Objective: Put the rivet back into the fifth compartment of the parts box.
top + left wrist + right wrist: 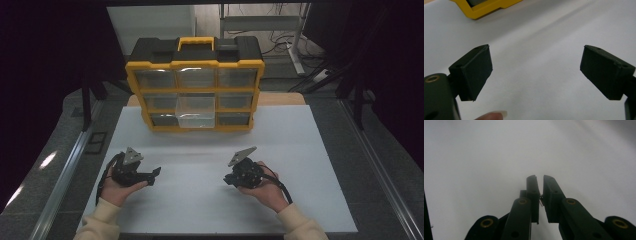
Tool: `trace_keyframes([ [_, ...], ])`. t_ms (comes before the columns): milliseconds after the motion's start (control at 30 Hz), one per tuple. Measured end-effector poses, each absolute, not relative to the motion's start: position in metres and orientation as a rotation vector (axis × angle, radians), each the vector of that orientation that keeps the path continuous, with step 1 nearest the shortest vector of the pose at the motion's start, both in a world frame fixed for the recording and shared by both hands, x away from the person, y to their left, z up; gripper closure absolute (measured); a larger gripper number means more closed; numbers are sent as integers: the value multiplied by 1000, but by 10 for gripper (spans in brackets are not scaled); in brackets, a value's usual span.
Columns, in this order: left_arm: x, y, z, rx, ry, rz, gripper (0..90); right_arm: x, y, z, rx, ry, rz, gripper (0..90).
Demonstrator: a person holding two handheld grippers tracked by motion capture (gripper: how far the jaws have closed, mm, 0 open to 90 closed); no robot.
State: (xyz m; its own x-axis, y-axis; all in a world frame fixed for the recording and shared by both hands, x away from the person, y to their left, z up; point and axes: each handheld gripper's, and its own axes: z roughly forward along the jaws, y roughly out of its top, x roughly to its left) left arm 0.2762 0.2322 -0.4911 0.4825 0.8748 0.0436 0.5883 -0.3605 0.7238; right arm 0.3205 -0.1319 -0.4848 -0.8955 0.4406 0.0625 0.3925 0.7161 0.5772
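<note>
There it is, a small silvery piece [541, 202], low in the middle of the right gripper view, and your right gripper [541, 195] has it pinched between its two black pads. The jaws are nearly together, with just a thin slit of white between them above the piece. It's too small to say what it is.

In the high view that gripper [228, 180] sits at lower centre-right, cradled in your right hand [265, 191] just over the white table [200, 200], pointing towards the left of the frame.

Over at lower left, your left gripper [154, 174] lies in your left hand [116, 191] and points right, well apart from the other. Its own view shows the tongs [536, 70] spread wide with bare white surface between the pads, and a fingertip [495, 115] at the bottom edge.

Up at top centre stands the yellow-and-black organiser [195, 64], with one clear drawer [196, 112] pulled out of its middle column. A yellow corner [481, 11] of it also peeks in at the upper left of the left gripper view.
</note>
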Motion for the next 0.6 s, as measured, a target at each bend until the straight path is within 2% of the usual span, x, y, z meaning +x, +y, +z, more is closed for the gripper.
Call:
trace_keyframes([
  [600, 277, 232, -492, 2084, 1208, 569, 113, 326, -137, -456, 715, 2777, 1040, 835],
])
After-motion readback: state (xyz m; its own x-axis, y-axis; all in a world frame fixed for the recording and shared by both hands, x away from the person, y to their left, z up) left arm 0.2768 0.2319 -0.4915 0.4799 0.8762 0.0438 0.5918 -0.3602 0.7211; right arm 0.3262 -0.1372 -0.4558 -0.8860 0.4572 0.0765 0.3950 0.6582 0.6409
